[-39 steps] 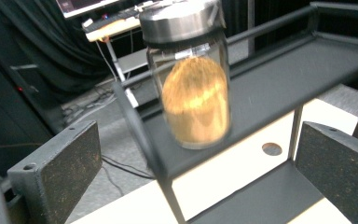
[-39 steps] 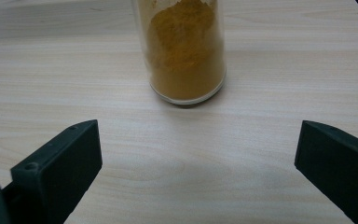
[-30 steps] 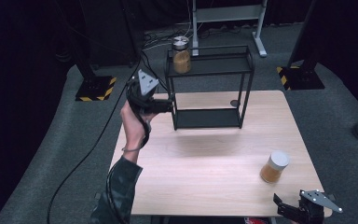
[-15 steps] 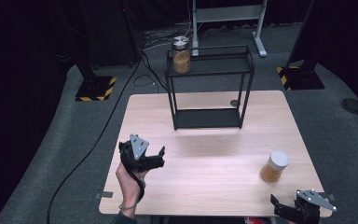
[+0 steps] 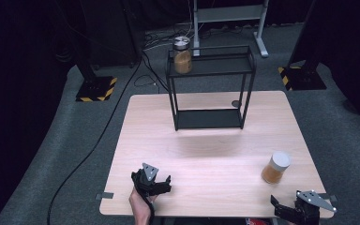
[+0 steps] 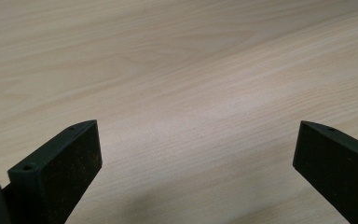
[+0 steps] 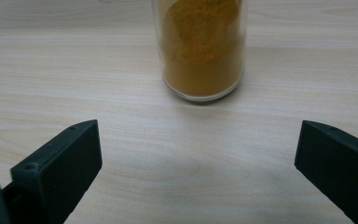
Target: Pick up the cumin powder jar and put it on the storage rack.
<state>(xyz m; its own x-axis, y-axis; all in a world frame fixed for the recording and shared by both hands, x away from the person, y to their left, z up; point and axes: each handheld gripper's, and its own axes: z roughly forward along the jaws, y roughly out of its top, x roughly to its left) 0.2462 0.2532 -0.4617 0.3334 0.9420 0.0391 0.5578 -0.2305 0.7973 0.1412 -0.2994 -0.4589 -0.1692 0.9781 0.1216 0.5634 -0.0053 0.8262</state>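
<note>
A glass jar of orange-brown powder with a white lid [image 5: 275, 167] stands on the right side of the wooden table [image 5: 206, 154]. My right gripper [image 5: 291, 209] sits at the table's near right corner, just short of this jar [image 7: 199, 46], open and holding nothing [image 7: 198, 127]. A second jar with a silver lid [image 5: 183, 56] stands at the left end of the top of the black wire shelf [image 5: 210, 70]. My left gripper [image 5: 161, 183], held by a hand at the near edge, is open over bare wood [image 6: 198, 128].
The shelf's lower tray [image 5: 209, 119] rests on the table at the back centre. A small dark disc [image 5: 236, 103] lies beside its right leg. Cables and black-and-yellow stand bases [image 5: 95, 89] lie on the grey floor behind.
My left gripper has drawn back from beside the shelf's left side to the near edge of the table, empty. The right gripper has barely shifted.
</note>
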